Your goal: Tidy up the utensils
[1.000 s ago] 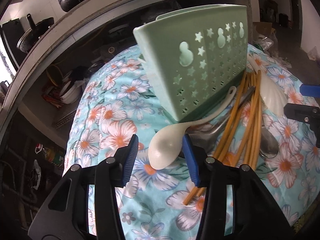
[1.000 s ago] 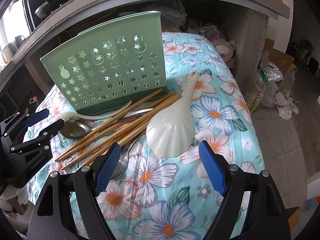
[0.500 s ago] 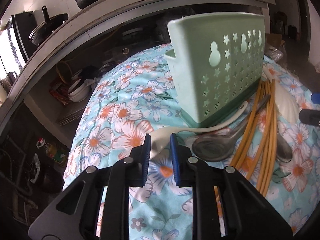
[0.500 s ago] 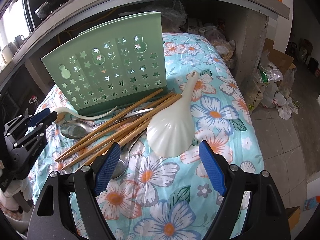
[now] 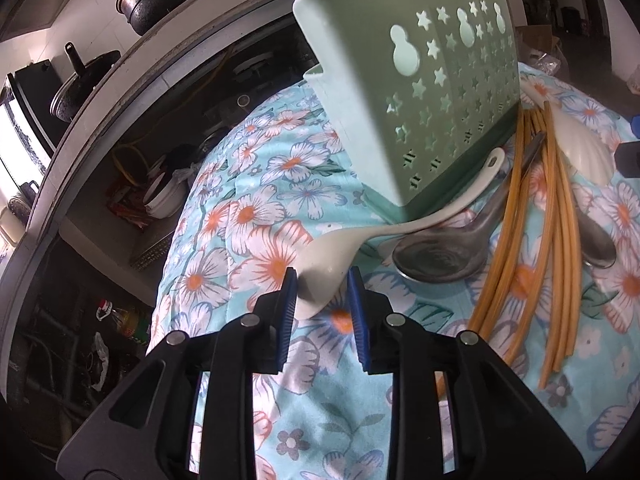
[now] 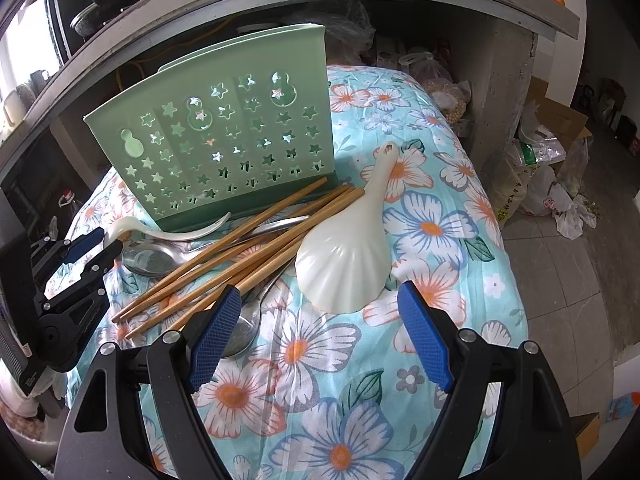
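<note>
A white soup spoon (image 5: pixel 332 260) lies with its handle against the base of the green perforated utensil caddy (image 5: pixel 420 100). My left gripper (image 5: pixel 323 306) has the spoon's bowl between its blue pads, both touching it, while the jaws are opening slightly. The right wrist view shows that bowl (image 6: pixel 116 227) raised in the left gripper (image 6: pixel 94 246). My right gripper (image 6: pixel 320 336) stands open just short of a white rice paddle (image 6: pixel 344 264), holding nothing. Wooden chopsticks (image 6: pixel 240 252) lie over a metal spoon (image 6: pixel 152 258).
Everything rests on a floral cloth (image 6: pixel 436 232) over a table that drops off to a tiled floor (image 6: pixel 568 272) at the right. A second metal spoon (image 6: pixel 240 332) lies by my right gripper's left finger. A concrete shelf (image 5: pixel 132 76) with pots runs behind the caddy.
My left gripper's jaws narrowed from wide apart to close around the white spoon's bowl, and its view shifted slightly toward the caddy. The right gripper stayed still and open.
</note>
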`<state>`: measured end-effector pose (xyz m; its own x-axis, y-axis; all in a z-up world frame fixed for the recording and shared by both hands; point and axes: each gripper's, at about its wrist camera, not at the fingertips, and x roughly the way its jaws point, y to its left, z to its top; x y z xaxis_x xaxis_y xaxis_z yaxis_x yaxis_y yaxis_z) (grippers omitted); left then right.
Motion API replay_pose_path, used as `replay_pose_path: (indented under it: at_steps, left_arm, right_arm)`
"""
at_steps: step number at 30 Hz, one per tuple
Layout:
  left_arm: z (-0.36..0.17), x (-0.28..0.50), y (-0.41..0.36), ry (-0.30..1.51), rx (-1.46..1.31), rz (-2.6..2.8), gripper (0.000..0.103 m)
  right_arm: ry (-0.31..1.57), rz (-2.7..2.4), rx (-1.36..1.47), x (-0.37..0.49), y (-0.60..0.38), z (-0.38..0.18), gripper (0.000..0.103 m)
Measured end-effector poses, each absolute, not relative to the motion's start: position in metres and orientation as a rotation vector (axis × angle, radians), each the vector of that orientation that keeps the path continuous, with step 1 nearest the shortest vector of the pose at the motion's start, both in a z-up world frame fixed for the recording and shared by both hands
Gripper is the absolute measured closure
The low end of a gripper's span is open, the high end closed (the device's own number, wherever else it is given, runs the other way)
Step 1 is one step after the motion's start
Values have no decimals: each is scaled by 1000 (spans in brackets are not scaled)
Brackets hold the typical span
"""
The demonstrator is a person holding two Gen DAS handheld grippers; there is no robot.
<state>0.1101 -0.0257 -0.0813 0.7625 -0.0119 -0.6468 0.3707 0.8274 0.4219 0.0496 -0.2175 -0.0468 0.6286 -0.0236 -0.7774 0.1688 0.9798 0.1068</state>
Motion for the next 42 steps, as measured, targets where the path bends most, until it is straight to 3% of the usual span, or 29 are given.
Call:
replay_pose_path:
  at_steps: [8, 15, 18, 22, 25, 29, 37, 42]
  left_arm:
    - [-94, 126, -12, 722, 583, -169, 78]
    - [-84, 122, -11, 639, 549, -240, 82]
    - [-84, 122, -12, 622, 535, -256, 85]
    - [-75, 120, -5, 598, 480, -282, 97]
    - [-65, 118, 0, 582, 436, -287, 99]
    - [-49, 110, 10, 569, 370, -283, 99]
    - [-25, 92, 53, 547, 205, -202, 99]
    - [-22, 86, 84, 548, 115, -151, 99]
  right_arm:
    - [884, -112, 177, 49, -216, -46, 24]
    - [886, -113, 177, 49, -216, -46, 24]
    - [883, -114, 171, 48, -215, -45, 24]
    - [874, -118, 162, 46, -214, -41, 24]
    - [860, -112, 144, 45, -210, -38, 24]
    - [805, -80, 80, 45, -195, -28, 31]
    - [758, 166, -90, 57, -138, -23, 56]
    - [765, 287, -225, 72, -93, -32, 65]
